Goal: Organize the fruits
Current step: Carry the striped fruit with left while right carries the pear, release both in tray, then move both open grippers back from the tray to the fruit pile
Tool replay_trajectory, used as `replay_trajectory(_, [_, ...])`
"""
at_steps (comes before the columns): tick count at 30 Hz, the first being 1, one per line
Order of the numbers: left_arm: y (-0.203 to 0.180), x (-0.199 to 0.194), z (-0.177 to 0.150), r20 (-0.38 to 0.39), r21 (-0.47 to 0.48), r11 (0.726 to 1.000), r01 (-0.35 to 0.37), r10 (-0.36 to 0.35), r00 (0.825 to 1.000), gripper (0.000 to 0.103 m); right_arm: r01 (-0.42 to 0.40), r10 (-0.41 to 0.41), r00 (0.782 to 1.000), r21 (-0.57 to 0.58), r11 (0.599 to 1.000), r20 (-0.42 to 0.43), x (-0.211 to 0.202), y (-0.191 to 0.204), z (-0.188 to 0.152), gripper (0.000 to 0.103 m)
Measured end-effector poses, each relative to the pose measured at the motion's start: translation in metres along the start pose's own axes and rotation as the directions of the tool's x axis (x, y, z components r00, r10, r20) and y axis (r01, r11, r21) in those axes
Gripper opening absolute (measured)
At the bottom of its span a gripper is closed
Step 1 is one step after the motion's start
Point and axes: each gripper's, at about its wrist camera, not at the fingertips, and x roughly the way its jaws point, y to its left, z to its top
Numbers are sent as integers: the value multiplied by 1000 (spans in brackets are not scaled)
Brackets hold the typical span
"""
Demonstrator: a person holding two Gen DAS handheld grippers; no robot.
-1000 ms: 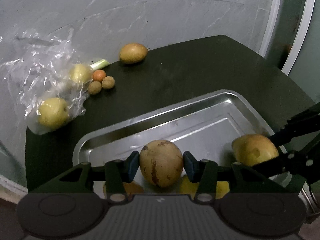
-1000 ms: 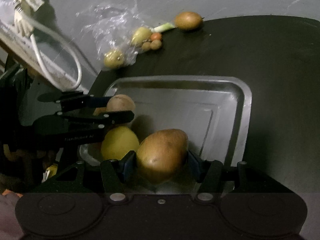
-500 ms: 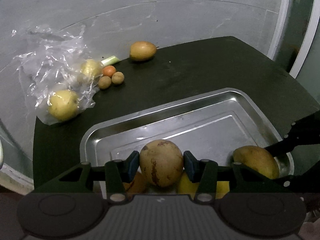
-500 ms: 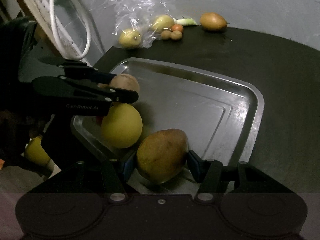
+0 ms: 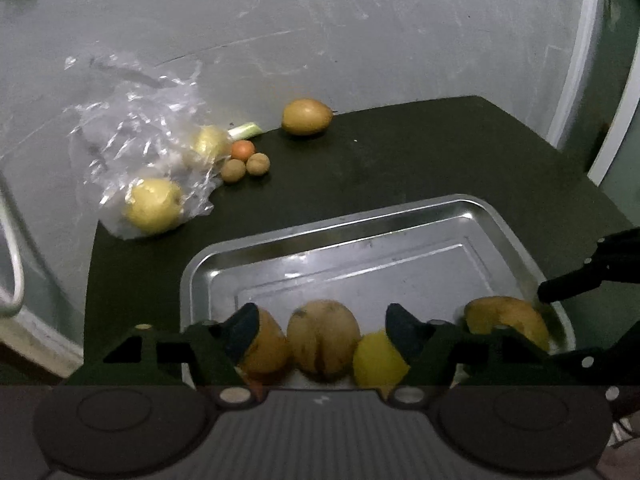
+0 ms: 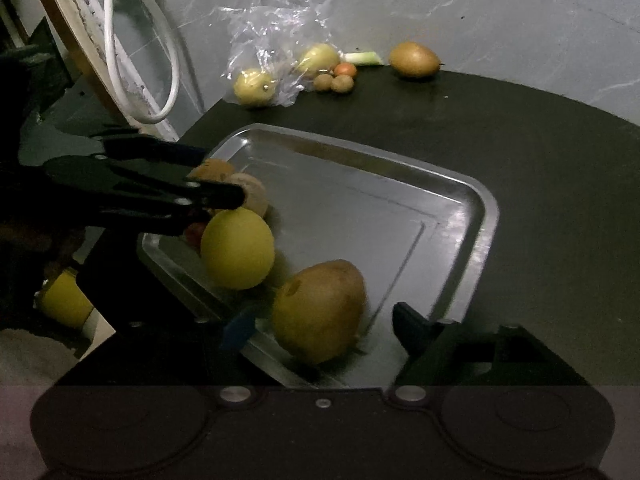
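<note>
I am holding my left gripper (image 5: 322,330) with fingers spread around a brown fruit (image 5: 323,339) lying at the near edge of the metal tray (image 5: 360,256). My right gripper (image 6: 320,330) is also spreading its fingers around a mango (image 6: 319,311) resting in the tray's near corner, not pinching it.

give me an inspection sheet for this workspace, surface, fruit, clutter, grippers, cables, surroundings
Surface: dark table, bare in the middle.
Job's things: steel tray holding brown fruit, yellow fruit, large fruit; loose fruit on table.
Clutter: plastic bag with fruit; small round fruits beside it.
Grippers: left gripper and right gripper, jaws open, over tray.
Cables: white cable at left.
Surroundings: grey marbled wall.
</note>
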Motion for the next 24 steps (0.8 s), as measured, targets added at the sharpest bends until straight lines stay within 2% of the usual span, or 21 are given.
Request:
replay_trajectory(7, [10,-32,-21,-9,-123,992,-24,23,1000,96,30,-30,999,-17,999,-14,-13,-6,-6,97])
replay_trajectory(13, [22,-46,-32,-56,-199,977,-72,62,997,101,37,-38,998,-23,999,-44,-16,-14,-8,99])
replay_trajectory(19, [23,-48,-43,-113,-215,968,-128,106,988,102,51,-51,998,-16,999,-30,-20,-24,-7,102])
replay_trajectory(24, [20,-49,-44,-127,-214,966,-146,120,985,102,82,-82,997,18,997,-9,-22,-36,-5,102])
